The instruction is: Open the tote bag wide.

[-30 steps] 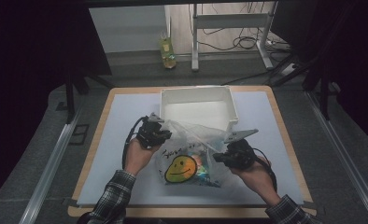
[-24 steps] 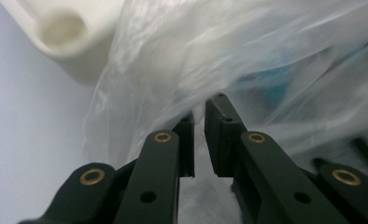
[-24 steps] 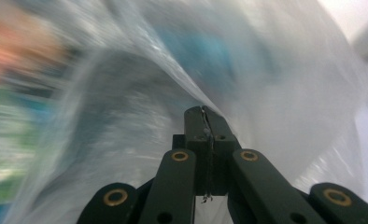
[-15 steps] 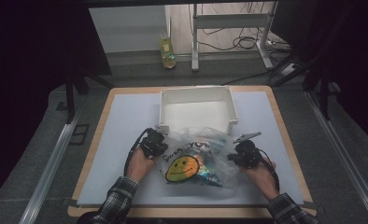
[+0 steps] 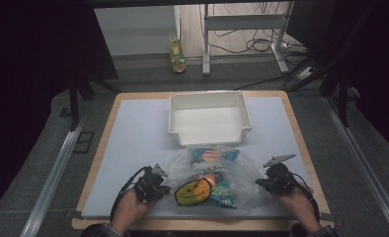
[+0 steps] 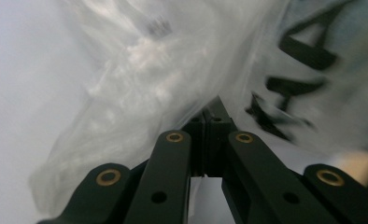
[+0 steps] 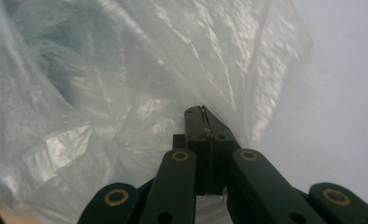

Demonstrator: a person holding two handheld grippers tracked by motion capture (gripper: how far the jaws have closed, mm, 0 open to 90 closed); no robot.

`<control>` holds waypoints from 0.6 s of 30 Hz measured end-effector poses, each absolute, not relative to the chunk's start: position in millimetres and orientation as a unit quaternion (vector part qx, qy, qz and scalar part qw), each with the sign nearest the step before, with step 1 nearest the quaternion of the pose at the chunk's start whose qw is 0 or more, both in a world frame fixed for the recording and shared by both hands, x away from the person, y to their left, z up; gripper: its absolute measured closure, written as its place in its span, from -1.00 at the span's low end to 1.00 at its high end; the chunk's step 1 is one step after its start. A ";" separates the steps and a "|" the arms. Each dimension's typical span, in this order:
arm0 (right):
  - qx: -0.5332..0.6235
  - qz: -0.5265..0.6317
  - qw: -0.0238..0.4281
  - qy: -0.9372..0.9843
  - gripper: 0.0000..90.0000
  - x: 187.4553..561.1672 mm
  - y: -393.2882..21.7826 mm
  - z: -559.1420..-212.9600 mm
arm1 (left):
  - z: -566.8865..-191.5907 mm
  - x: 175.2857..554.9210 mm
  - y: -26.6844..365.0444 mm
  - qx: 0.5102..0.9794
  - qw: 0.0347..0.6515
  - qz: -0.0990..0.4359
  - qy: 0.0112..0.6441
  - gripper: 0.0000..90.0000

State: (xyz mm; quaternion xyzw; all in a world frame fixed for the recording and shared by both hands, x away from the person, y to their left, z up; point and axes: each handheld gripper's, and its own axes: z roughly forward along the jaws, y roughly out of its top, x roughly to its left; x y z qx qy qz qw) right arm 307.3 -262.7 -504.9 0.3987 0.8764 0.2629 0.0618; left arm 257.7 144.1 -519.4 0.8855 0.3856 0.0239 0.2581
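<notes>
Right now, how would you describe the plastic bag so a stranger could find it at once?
Start at the white tray in the middle of the table. Just in front of it, nearer the person, lies the clear plastic bag. It is crinkled and see-through, with a yellow smiley face and colourful snack packets inside.

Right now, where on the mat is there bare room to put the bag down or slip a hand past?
Bare mat lies left of the white bin, with a narrower strip to its right. The near middle is crowded: the plastic bag stretches between the left gripper and right gripper, both shut on it.
</notes>
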 end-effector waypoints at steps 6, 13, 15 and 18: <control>0.385 0.292 0.066 0.873 0.98 311.5 -259.9 -490.3 | -498.2 257.2 151.5 0.873 0.298 0.052 0.382 0.86; 0.360 0.327 0.059 0.872 0.98 326.4 -235.6 -468.0 | -463.9 288.3 132.2 0.865 0.349 0.050 0.357 0.84; 0.351 0.327 0.062 0.875 0.98 332.7 -226.8 -465.7 | -463.2 294.8 121.6 0.869 0.347 0.051 0.349 0.83; 0.348 0.327 0.061 0.877 0.98 342.7 -215.4 -466.5 | -462.8 306.6 107.6 0.868 0.346 0.066 0.349 0.83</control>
